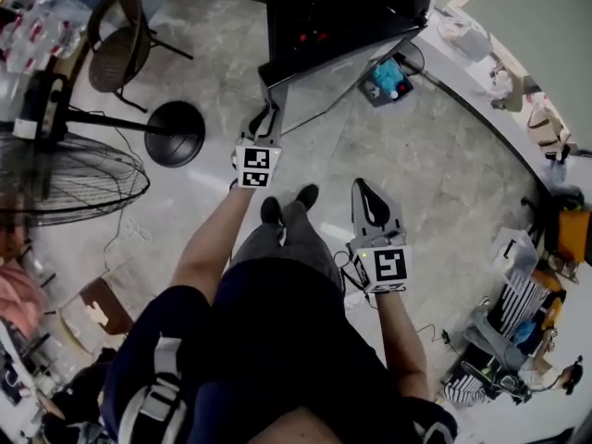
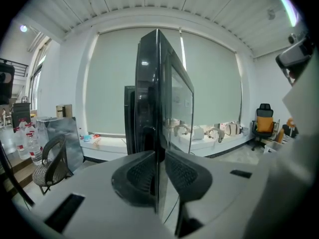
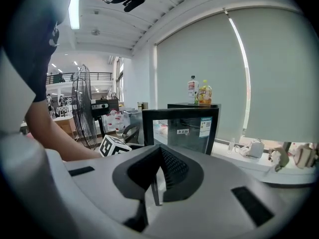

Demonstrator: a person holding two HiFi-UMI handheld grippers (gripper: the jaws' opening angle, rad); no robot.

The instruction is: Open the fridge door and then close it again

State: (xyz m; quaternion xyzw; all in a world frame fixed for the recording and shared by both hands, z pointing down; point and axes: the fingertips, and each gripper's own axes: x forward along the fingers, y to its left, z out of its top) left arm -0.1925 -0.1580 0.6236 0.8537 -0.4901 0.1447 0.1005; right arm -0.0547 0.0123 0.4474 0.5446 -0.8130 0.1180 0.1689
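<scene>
- Left hand-held gripper [image 2: 160, 171] pinches the free edge of the fridge door [image 2: 169, 98]. The thin edge runs straight up between its two pads.
- Right hand-held gripper [image 3: 158, 176] has its jaws pressed together on nothing. It hangs idle at 4 o'clock from the left one in the head view.
- The fridge [image 1: 347, 12] sits at 12 o'clock in the head view. Its door [image 1: 338, 81] stands open, swung out toward the person, and the left hand-held gripper [image 1: 269, 117] is on its outer end.
- Slip risk: the grip is only on a narrow, smooth edge. A pull off the door's arc could slide the pads off and let the door swing free.
- Twist risk: rolling the wrist while clamped would lever against the glass edge.
- Two bottles [image 3: 199, 91] stand on top of the fridge. A hard slam on closing could probably topple them.
- Room: the floor between the feet [image 1: 287, 206] and the door is bare, enough for the swing back.
- Left side is tighter, with a round black base [image 1: 174, 132] at 10 o'clock, a chair [image 1: 120, 49] beyond it and a fan [image 1: 65, 178] at 9 o'clock.
- A box [image 1: 387, 80] lies on the floor at 1 o'clock by the hinge side, outside the closing path as far as I can judge.
</scene>
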